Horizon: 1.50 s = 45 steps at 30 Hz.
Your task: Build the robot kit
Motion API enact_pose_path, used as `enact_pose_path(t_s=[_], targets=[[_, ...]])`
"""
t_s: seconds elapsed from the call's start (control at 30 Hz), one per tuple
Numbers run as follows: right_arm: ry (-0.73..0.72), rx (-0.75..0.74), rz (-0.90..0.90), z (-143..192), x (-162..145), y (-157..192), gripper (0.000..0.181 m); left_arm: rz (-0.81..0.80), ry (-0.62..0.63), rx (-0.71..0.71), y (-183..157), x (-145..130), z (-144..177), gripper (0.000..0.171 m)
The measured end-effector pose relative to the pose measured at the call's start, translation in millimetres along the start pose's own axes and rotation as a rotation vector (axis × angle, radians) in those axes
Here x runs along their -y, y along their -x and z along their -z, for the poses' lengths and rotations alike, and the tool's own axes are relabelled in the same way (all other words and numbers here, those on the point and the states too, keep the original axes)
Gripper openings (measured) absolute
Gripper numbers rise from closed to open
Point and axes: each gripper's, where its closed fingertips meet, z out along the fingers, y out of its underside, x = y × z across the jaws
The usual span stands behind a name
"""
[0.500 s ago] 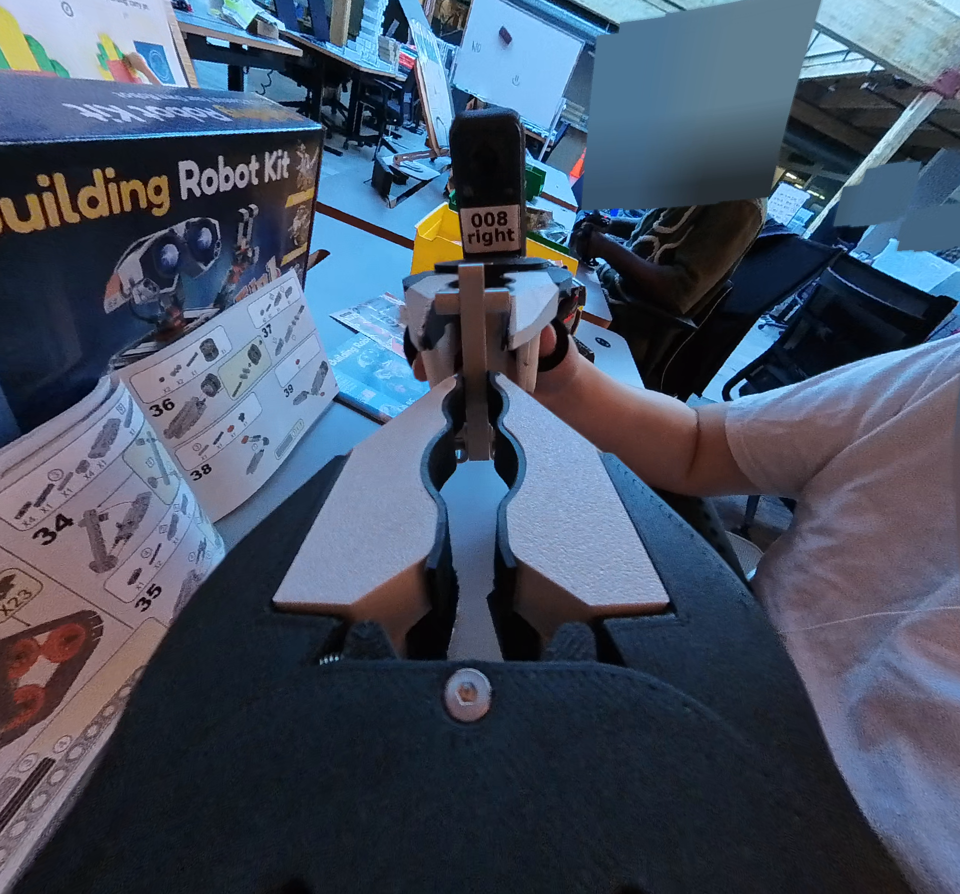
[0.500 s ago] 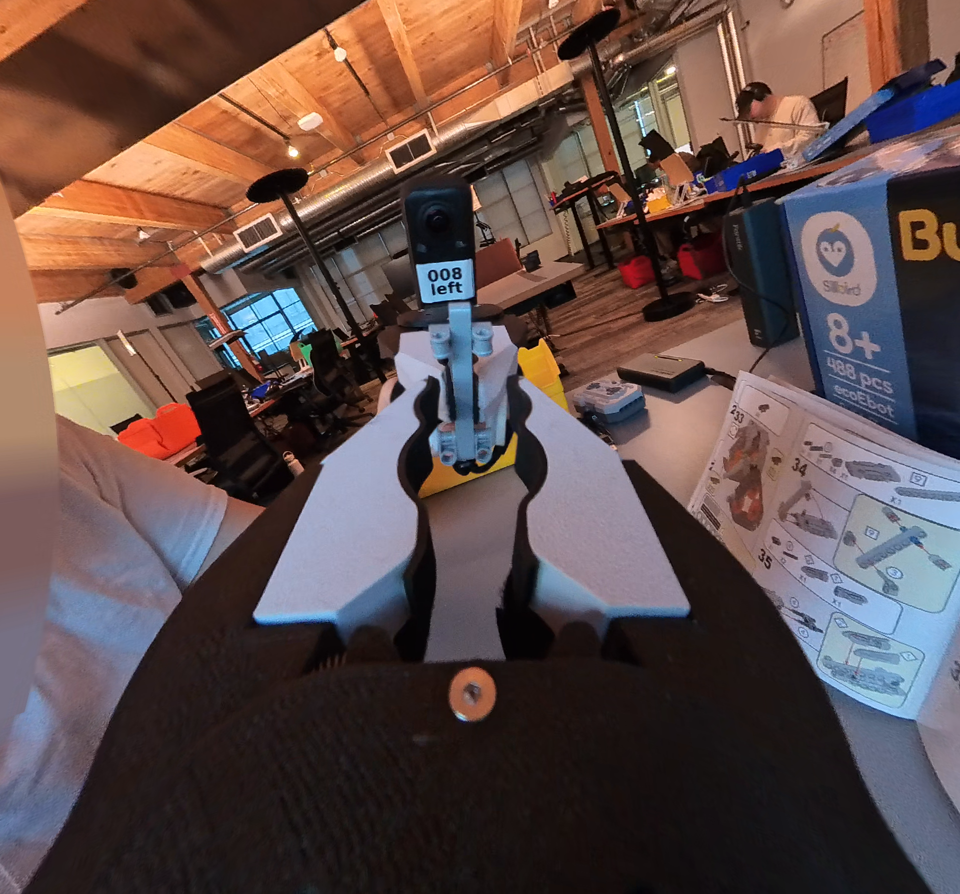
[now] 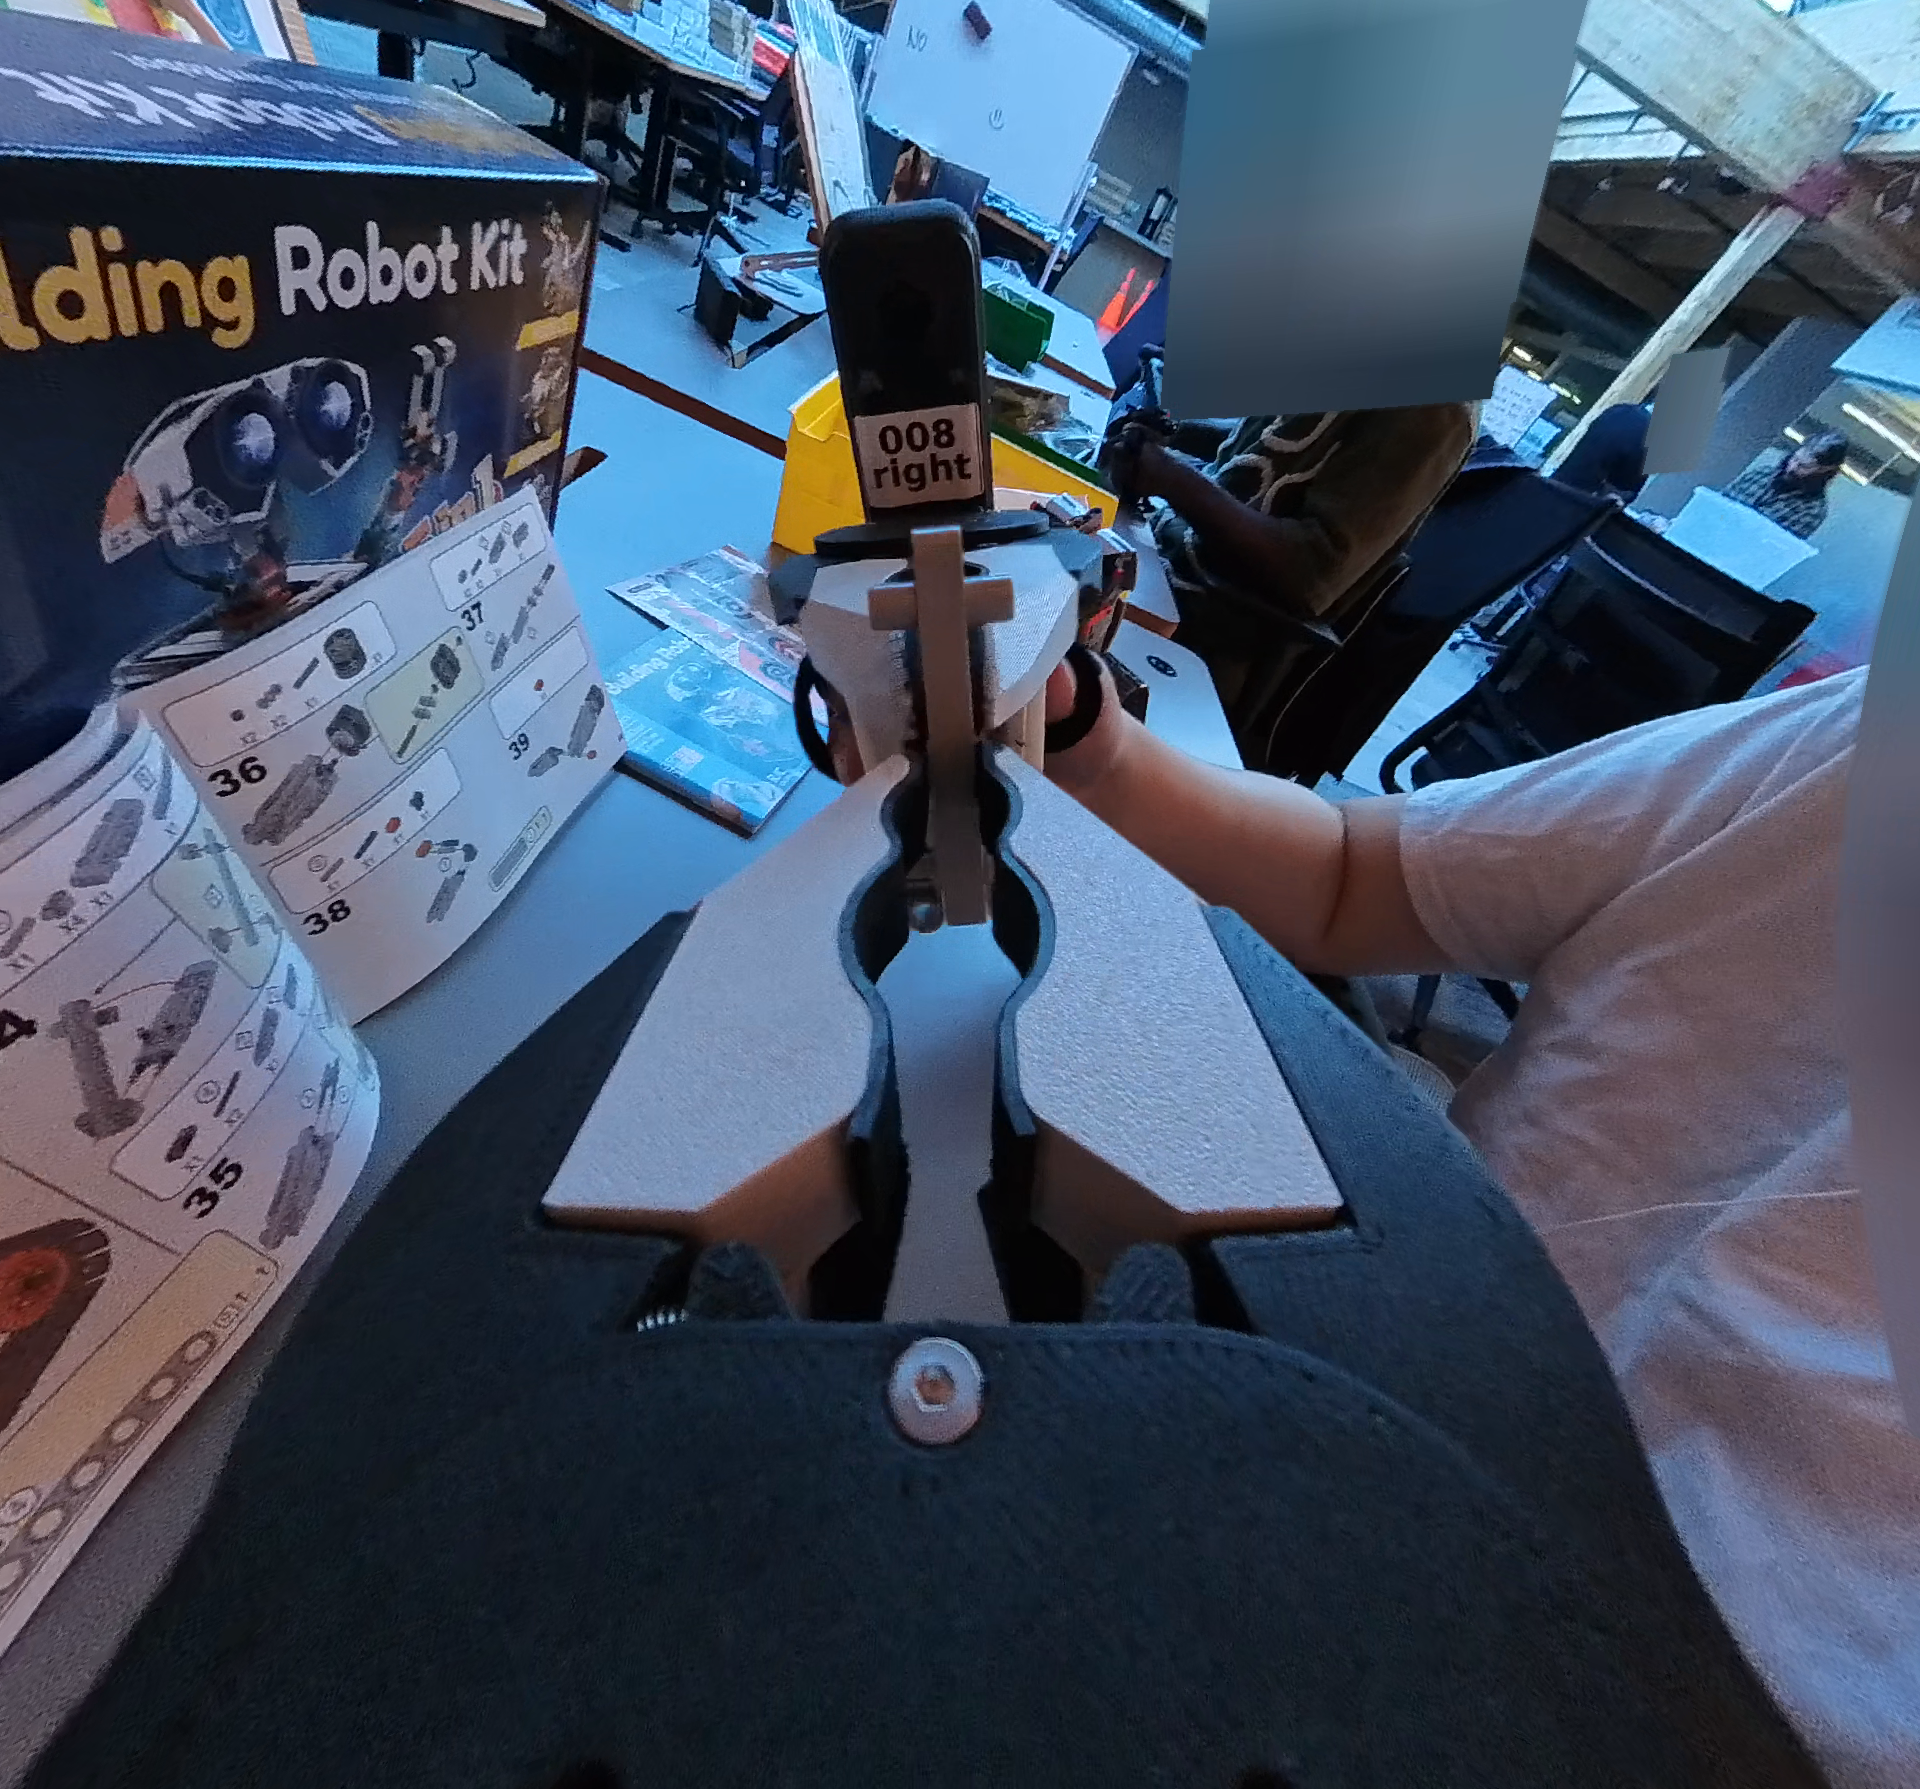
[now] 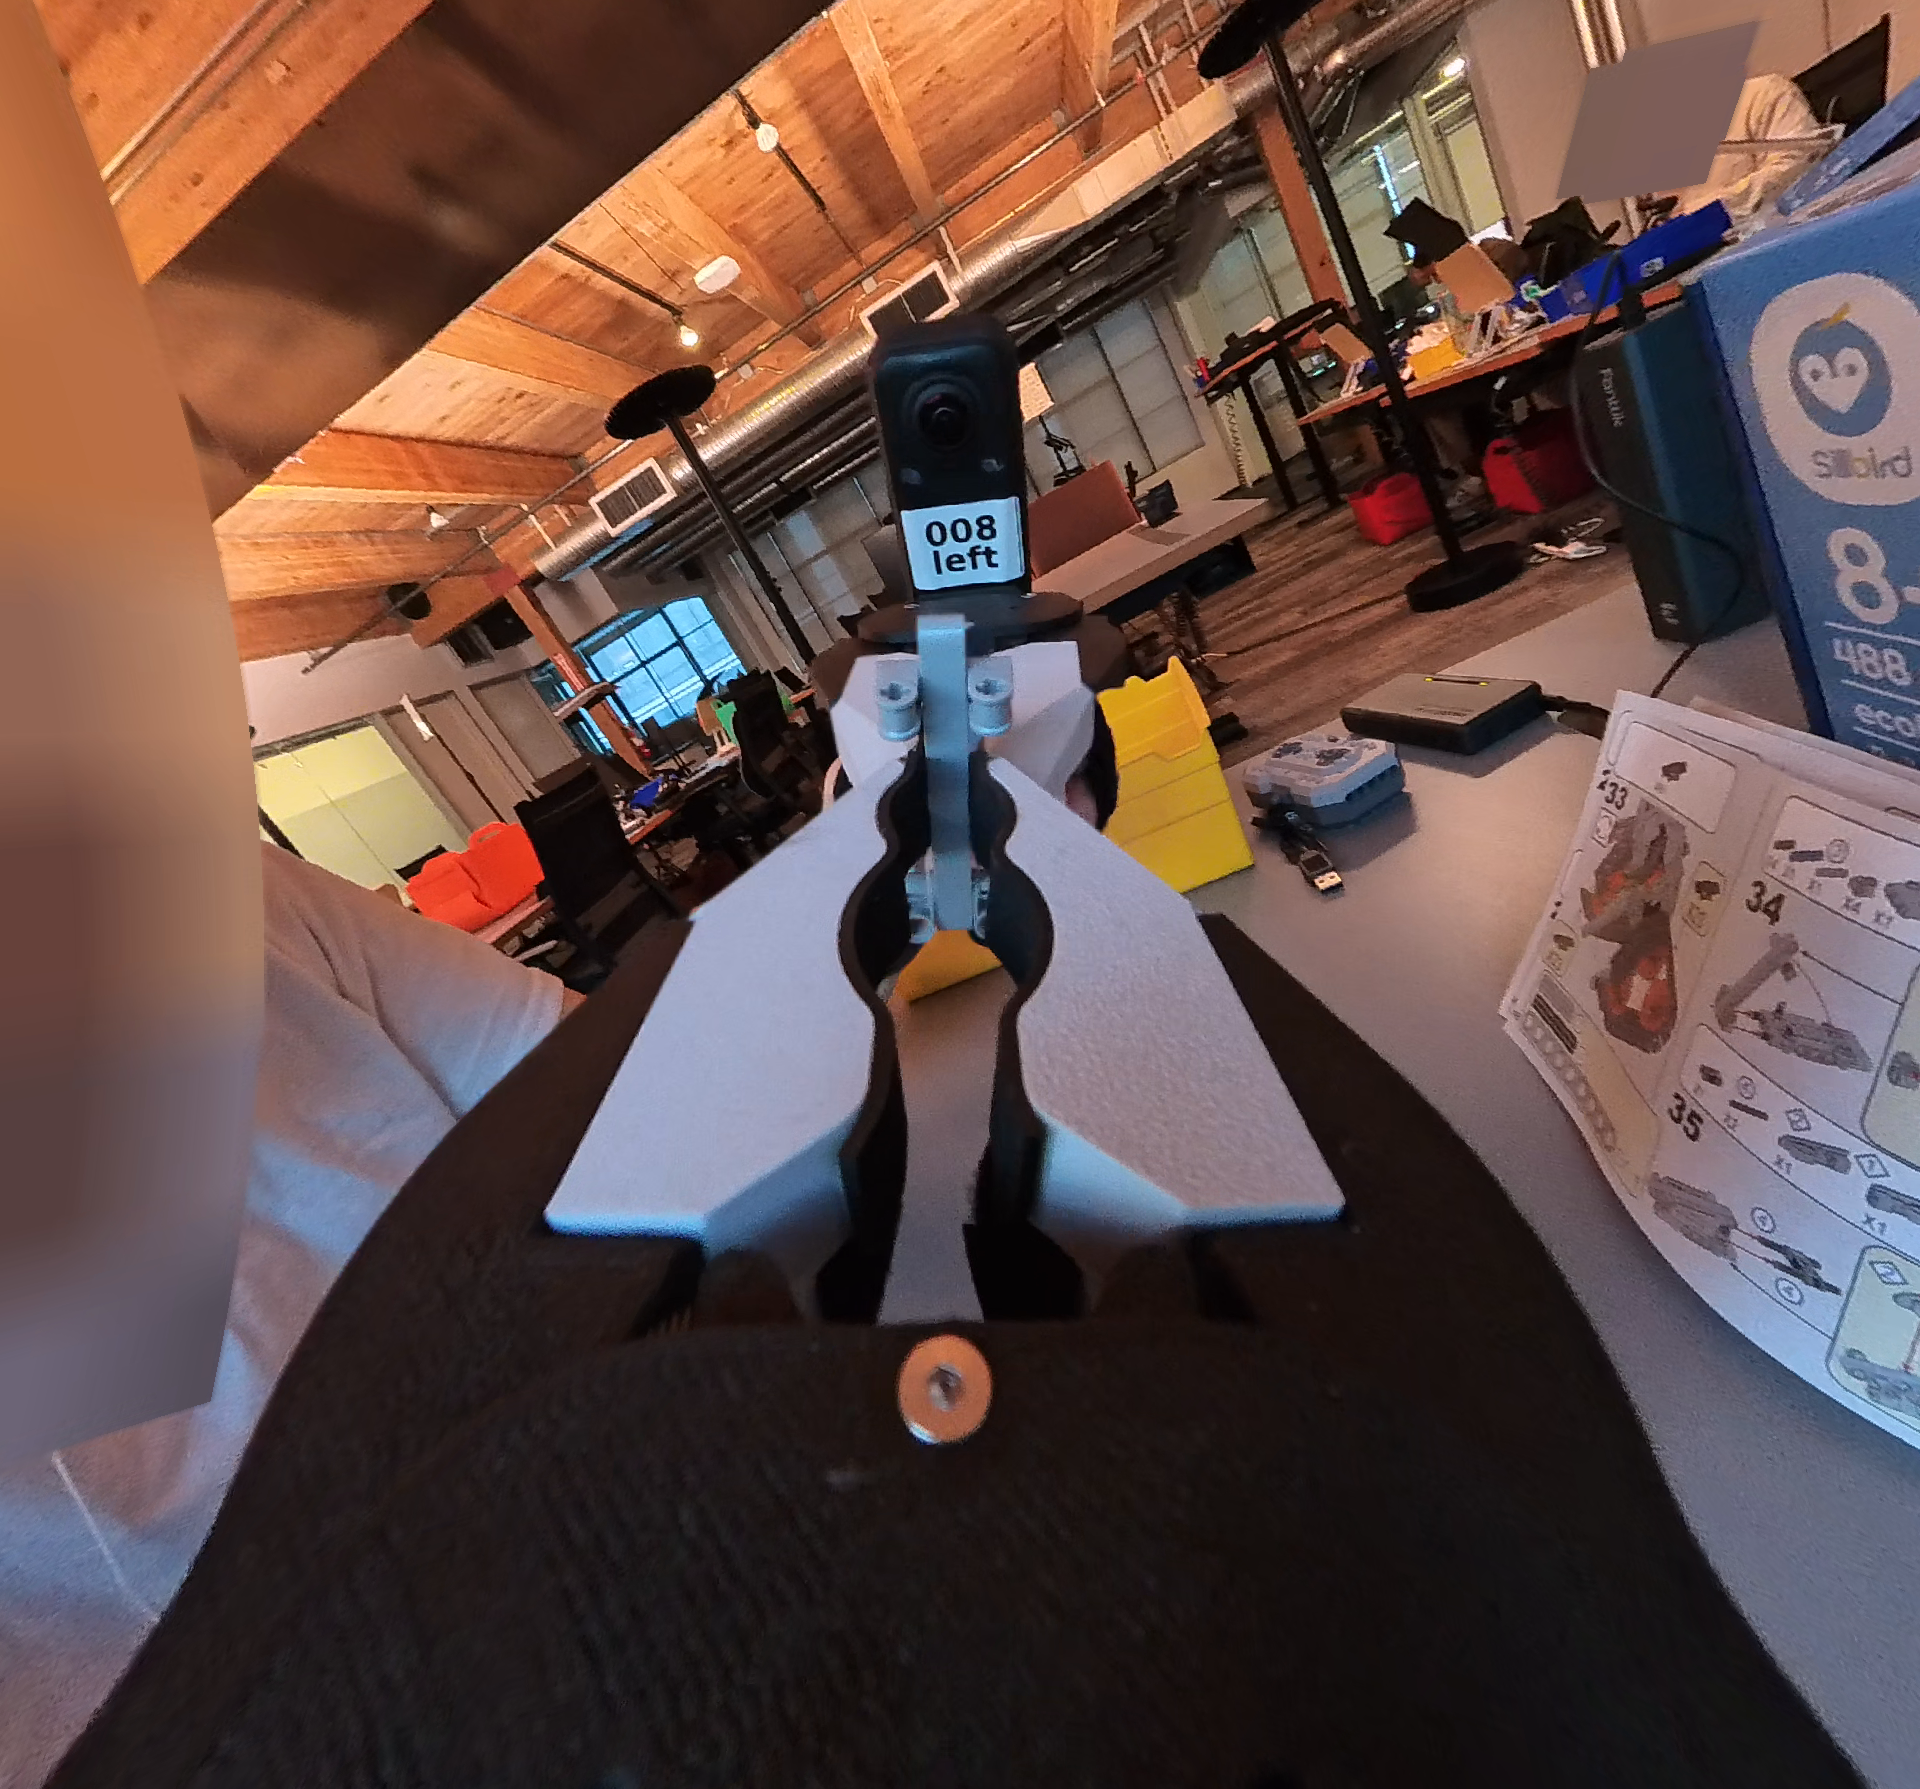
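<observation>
Grey plastic beam piece sits pinched between both tools, up above the table. Left gripper squeezes one end, right gripper the other. It looks light, stiff and small, so hold its ends.

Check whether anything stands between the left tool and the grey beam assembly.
Nothing visible does: the left tool pinches one end of the grey beam assembly, and the right tool pinches its other end.

Grippers tip to tip, grey part bridging them. Box and manual block left side; table beyond stays open.
</observation>
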Motion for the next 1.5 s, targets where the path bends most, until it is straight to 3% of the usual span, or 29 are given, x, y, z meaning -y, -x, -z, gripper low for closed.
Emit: enact_pose_path(t_s=[0.1, 0.37, 0.5, 0.67, 0.7, 1.5], targets=[[-0.04, 0.044, -0.023, 4, 8, 5, 0.007, 0.014, -0.022, 0.045, 8, 4, 4, 0.039], [-0.055, 0.021, 0.014, 13, 17, 5, 0.007, 0.091, -0.034, -0.015, 2, 5, 10, 0.058], [-0.049, 0.01, 0.02, 13, 16, 3, 0.006, 0.063, 0.042, 0.012, 4, -8, -3, 0.056], [-0.021, -0.001, 0.032, 11, 11, 2, 0.006, 0.044, 0.038, 0.006, 4, -8, -6, 0.035], [-0.02, -0.008, 0.033, 11, 11, 1, 0.006, 0.044, 0.038, -0.009, 2, -8, -5, 0.023], [-0.039, -0.037, 0.052, 9, 12, -3, 0.011, -0.043, 0.084, 0.059, 7, -12, -3, 0.022]])
